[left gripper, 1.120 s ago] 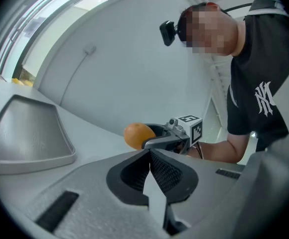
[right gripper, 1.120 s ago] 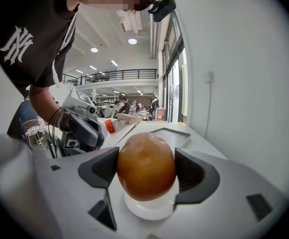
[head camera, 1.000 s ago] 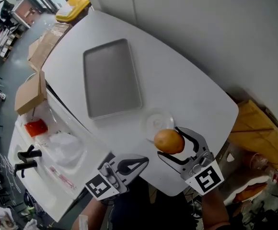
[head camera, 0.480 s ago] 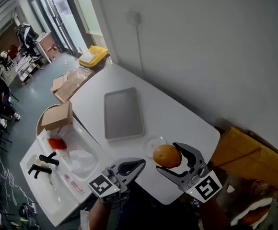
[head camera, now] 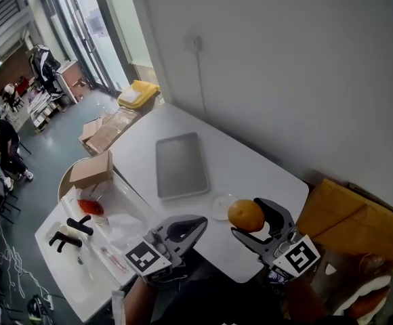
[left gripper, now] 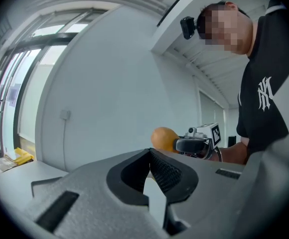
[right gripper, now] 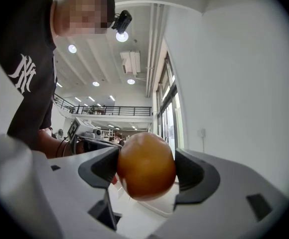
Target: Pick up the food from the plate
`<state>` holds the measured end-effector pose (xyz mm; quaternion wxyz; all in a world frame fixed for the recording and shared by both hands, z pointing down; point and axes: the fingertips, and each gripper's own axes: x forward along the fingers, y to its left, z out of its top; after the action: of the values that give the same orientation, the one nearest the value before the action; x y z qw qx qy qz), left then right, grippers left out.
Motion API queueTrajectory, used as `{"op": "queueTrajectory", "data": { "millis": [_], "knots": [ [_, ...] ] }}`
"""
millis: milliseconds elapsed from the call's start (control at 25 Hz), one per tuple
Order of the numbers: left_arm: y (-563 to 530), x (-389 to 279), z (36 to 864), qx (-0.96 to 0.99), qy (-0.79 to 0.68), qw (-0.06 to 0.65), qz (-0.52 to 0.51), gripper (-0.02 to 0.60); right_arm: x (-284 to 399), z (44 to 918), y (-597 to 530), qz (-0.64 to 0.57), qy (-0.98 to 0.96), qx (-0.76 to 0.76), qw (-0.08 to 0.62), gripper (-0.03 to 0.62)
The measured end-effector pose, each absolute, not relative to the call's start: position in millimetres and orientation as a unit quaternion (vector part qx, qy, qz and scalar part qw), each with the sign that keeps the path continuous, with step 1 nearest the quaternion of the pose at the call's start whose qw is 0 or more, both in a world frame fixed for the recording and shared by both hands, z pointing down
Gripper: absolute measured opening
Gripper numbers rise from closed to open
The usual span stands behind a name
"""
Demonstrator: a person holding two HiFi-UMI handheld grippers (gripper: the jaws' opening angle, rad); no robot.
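Observation:
An orange [head camera: 246, 215] is gripped between the jaws of my right gripper [head camera: 249, 219], which is shut on it and holds it in the air above the near edge of the white table [head camera: 251, 175]. In the right gripper view the orange [right gripper: 146, 166] fills the gap between both pads. The small clear plate [head camera: 219, 206] lies bare on the table just left of the fruit. My left gripper [head camera: 198, 222] hovers to the left at about the same height, shut on nothing. The left gripper view shows its pads meeting, with the orange [left gripper: 163, 138] beyond them.
A grey tray [head camera: 181, 164] lies on the table beyond the plate. A cardboard box [head camera: 91, 169] and a second white table [head camera: 81, 269] with a red thing and black tools stand at left. A tan bag [head camera: 349, 215] sits at right, a white wall behind.
Both grippers have risen well above the table, the right one carrying the orange. The table and plate now look smaller and farther off, and more of the room shows.

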<state>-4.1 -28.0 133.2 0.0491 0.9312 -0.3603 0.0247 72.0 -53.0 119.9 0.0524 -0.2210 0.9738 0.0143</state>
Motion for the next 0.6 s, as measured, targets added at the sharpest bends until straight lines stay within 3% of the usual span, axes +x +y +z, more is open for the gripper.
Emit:
{"op": "queueTrajectory", "data": {
  "millis": [600],
  "knots": [
    [57,-34,154,0.951,-0.306,0.053,0.012,0.007,50,137,33,0.016,0.964,-0.262,0.030,0.348]
  ]
}}
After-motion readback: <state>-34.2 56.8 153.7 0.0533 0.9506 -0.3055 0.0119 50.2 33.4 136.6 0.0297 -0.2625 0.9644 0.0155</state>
